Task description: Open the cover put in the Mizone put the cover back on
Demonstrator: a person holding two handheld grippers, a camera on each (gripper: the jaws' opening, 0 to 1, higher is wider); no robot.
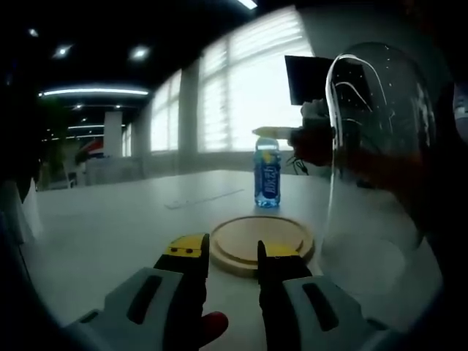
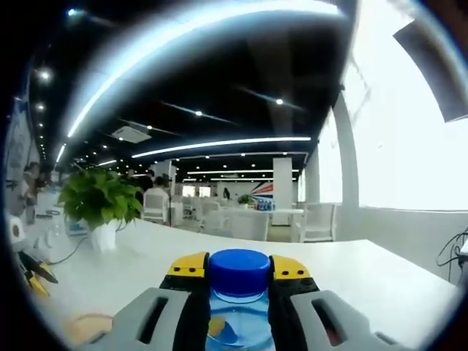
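Fingers [image 2: 240, 274] around Mizone bottle [image 2: 238, 307] neck

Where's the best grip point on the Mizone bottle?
At the neck just under the blue cap, from the side with jaws level. The Mizone bottle stands upright, and the cap's rim gives a ledge; the right gripper already sits there.

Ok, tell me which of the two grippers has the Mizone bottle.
The right gripper: its jaws clamp the Mizone bottle just below the blue cap. The left gripper holds nothing, its jaws apart, pointing at the wooden board.
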